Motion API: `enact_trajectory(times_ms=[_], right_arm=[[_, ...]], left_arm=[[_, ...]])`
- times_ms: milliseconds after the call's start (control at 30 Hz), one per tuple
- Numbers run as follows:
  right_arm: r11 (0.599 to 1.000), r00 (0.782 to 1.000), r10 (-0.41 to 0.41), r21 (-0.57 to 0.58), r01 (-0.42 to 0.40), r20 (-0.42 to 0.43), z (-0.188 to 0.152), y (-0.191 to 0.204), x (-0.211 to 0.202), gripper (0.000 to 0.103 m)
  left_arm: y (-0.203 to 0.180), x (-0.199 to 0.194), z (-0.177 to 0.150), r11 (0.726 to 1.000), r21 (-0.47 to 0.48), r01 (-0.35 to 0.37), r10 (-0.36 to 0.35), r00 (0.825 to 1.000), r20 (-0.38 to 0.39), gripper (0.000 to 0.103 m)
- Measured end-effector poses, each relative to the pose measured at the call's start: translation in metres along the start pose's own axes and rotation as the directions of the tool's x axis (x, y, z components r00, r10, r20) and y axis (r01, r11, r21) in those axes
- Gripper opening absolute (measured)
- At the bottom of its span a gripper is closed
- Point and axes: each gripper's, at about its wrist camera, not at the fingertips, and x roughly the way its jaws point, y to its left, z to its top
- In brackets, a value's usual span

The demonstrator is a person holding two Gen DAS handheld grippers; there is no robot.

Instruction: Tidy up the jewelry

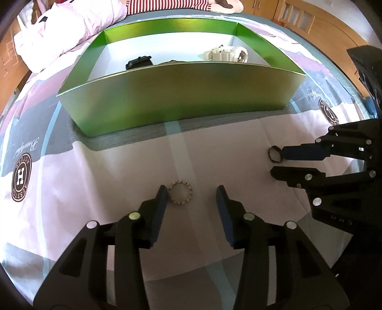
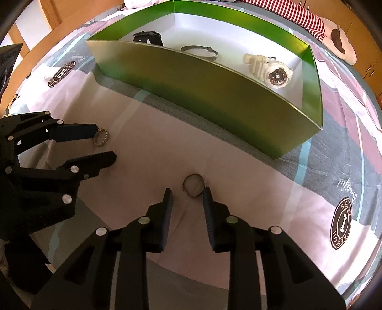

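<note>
A green box [image 1: 181, 95] stands on the bed, also in the right wrist view [image 2: 214, 95]. Inside lie a white watch [image 2: 269, 69], a black watch [image 2: 149, 38] and a thin bangle [image 2: 200, 51]. My left gripper [image 1: 192, 194] is open low over the bedsheet, with a beaded silver ring [image 1: 180, 192] lying between its fingers, close to the left one. My right gripper [image 2: 187, 194] is open, with a dark plain ring [image 2: 193, 184] lying just beyond its fingertips. In the left wrist view the dark ring [image 1: 275, 153] sits at the tip of the right gripper's far finger.
The bedsheet [image 1: 119, 171] is pink, grey and white with round logo prints. A pink quilt [image 1: 66, 31] and a striped cloth [image 1: 167, 3] lie behind the box. Wooden furniture [image 1: 310, 21] stands at the back right.
</note>
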Motion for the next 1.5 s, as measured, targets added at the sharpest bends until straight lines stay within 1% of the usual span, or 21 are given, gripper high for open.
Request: enact_trajectory(times_ms=[67,167,267,300,367,567,633,700,733,800,867,933,967,1033,1067,1100,1133,1167,1233,1300,1500], right_arm=[[1.0,1.0,-0.011,-0.012,0.011,0.011,0.002,0.004,0.001,0.026],[1.0,1.0,-0.01,-0.011,0.011,0.016,0.005,0.005,0.003,0.026],[1.0,1.0,-0.006,-0.007,0.006,0.019,0.006,0.003,0.003,0.017],[1.0,1.0,-0.005,-0.005,0.005,0.02,0.006,0.001,0.003,0.017],[1.0,1.0,-0.005,-0.003,0.005,0.026,0.006,0.001,0.002,0.013],[1.0,0.999,-0.015,-0.004,0.015,0.036,0.005,-0.002,0.0,0.013],[1.0,0.999,-0.016,0.001,0.016,0.032,0.005,-0.003,0.001,0.019],[1.0,0.999,-0.005,0.014,0.005,0.036,0.005,-0.005,0.001,0.045],[1.0,0.999,-0.006,0.019,0.005,0.044,0.006,-0.006,0.0,0.046],[1.0,0.999,0.0,0.02,-0.001,0.051,0.006,-0.006,0.0,0.047],[1.0,0.998,0.002,0.017,-0.003,0.058,0.006,-0.005,0.001,0.047],[1.0,0.999,-0.012,0.007,0.012,0.05,0.007,-0.002,0.006,0.047],[1.0,0.999,-0.024,-0.001,0.024,0.042,0.007,0.0,0.009,0.047],[0.999,0.998,-0.045,-0.02,0.046,0.043,0.009,0.004,0.013,0.047],[0.999,0.998,-0.043,-0.021,0.044,0.043,0.011,0.005,0.013,0.045],[0.999,0.999,-0.029,-0.017,0.03,0.042,0.011,0.005,0.013,0.035],[1.0,0.999,-0.015,-0.015,0.016,0.041,0.012,0.005,0.013,0.03],[1.0,0.999,-0.011,-0.02,0.012,0.041,0.013,0.007,0.013,0.019],[0.999,0.999,-0.021,-0.035,0.022,0.042,0.015,0.01,0.014,0.019],[0.999,0.999,-0.017,-0.035,0.019,0.044,0.015,0.01,0.014,0.019],[1.0,0.998,-0.009,-0.013,0.01,0.064,0.016,0.001,0.008,0.019]], left_arm=[[-0.001,0.001,0.001,1.0,0.006,-0.005,0.005,1.0,0.002,0.041],[0.001,0.001,0.001,1.0,0.002,-0.01,0.01,1.0,0.004,0.035],[0.003,0.0,0.001,1.0,-0.008,-0.011,0.011,1.0,0.006,0.026],[0.004,0.0,0.001,1.0,-0.011,-0.012,0.012,1.0,0.007,0.024],[0.004,0.0,0.002,1.0,-0.015,-0.014,0.014,1.0,0.008,0.022],[0.005,-0.001,0.001,1.0,-0.018,-0.012,0.012,1.0,0.007,0.021],[0.005,-0.001,0.001,1.0,-0.018,-0.015,0.015,1.0,0.007,0.021],[0.004,-0.001,0.0,1.0,-0.015,-0.021,0.021,1.0,0.008,0.021],[0.004,-0.001,0.0,1.0,-0.015,-0.025,0.025,1.0,0.01,0.022],[0.002,0.0,-0.001,0.999,-0.014,-0.029,0.029,0.999,0.012,0.025],[-0.001,0.0,-0.002,1.0,-0.012,-0.028,0.028,1.0,0.015,0.031],[-0.003,0.001,-0.002,1.0,-0.005,-0.028,0.028,1.0,0.015,0.039],[-0.006,0.002,-0.002,0.999,0.006,-0.032,0.032,0.999,0.016,0.041],[-0.009,0.003,-0.002,0.998,0.019,-0.051,0.051,0.999,0.019,0.039],[-0.009,0.003,-0.001,0.999,0.019,-0.05,0.049,0.999,0.018,0.039],[-0.008,0.003,-0.001,0.999,0.016,-0.045,0.045,0.999,0.018,0.039],[-0.008,0.002,-0.001,0.999,0.017,-0.043,0.043,0.999,0.017,0.037],[-0.008,0.002,-0.001,0.999,0.021,-0.044,0.044,0.999,0.017,0.036],[-0.01,0.002,-0.001,0.998,0.028,-0.047,0.047,0.999,0.019,0.026],[-0.01,0.001,0.0,0.999,0.026,-0.038,0.037,0.999,0.016,0.021],[-0.004,-0.001,0.0,0.999,0.002,-0.036,0.036,0.999,0.017,0.021]])
